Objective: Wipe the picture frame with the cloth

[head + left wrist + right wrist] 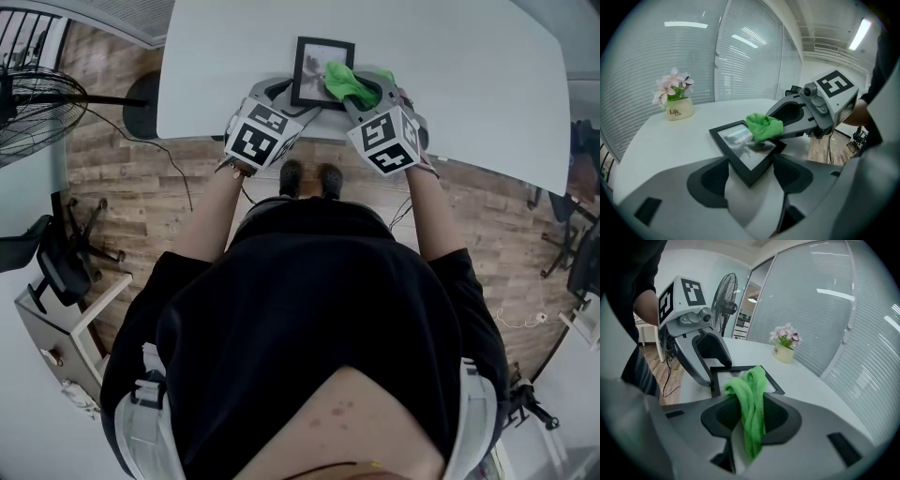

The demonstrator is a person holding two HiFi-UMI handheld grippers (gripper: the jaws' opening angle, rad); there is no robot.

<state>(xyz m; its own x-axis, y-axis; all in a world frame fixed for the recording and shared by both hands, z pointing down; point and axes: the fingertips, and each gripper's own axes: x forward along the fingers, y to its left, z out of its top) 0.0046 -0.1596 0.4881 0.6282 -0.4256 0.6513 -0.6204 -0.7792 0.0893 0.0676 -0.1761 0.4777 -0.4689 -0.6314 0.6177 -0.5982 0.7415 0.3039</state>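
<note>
The left gripper (pixel 750 173) is closed on the near corner of the black picture frame (pixel 740 147), which sits on the white table (pixel 469 75) just ahead of the 2 grippers; the right gripper (pixel 751 420) clamps the green cloth (pixel 749 394); its bunched end rests on the frame's glass beyond the right jaws.

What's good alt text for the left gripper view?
The left gripper holds a corner of a black frame lying on a white table, while the right gripper holds a green cloth on its glass. A flowerpot stands behind.
</note>
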